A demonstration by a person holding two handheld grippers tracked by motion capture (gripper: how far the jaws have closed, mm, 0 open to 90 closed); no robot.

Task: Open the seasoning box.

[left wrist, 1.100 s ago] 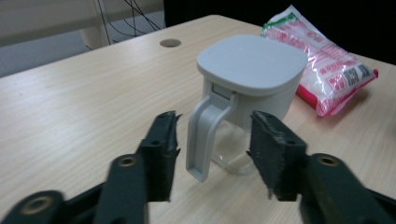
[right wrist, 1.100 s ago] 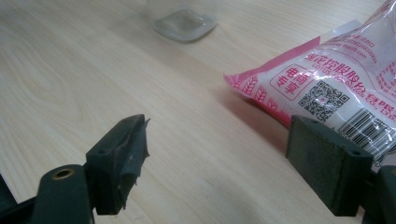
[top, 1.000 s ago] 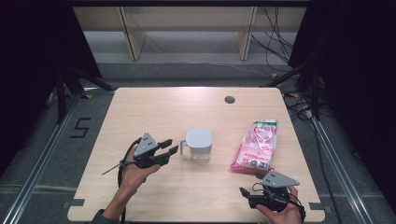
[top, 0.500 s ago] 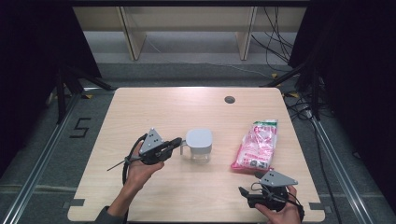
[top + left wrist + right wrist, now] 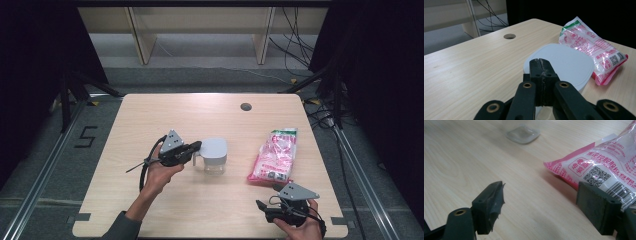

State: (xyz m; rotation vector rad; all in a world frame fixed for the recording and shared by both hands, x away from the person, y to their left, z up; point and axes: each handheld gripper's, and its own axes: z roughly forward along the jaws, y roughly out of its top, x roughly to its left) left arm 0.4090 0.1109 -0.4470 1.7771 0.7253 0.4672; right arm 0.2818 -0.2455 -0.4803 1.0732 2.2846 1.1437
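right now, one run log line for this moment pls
left gripper: shut, empty, tips at lidded container | right gripper: open, empty, beside pink packet | table: container and packet apart

Setting: a lab-type recording bay, not a home or shop. Indicators: one pale wood desk (image 5: 150, 125) with a cable hole (image 5: 245, 106) near its far edge stands alone on grey carpet (image 5: 210, 55). Black curtains (image 5: 35, 45) close off both sides. Metal floor rails (image 5: 45, 170) run along the left and right desk edges. A "5" marker (image 5: 86, 136) is taped to the floor. Loose cables (image 5: 295, 35) trail beyond the far right corner, beside plain shelving (image 5: 200, 20).
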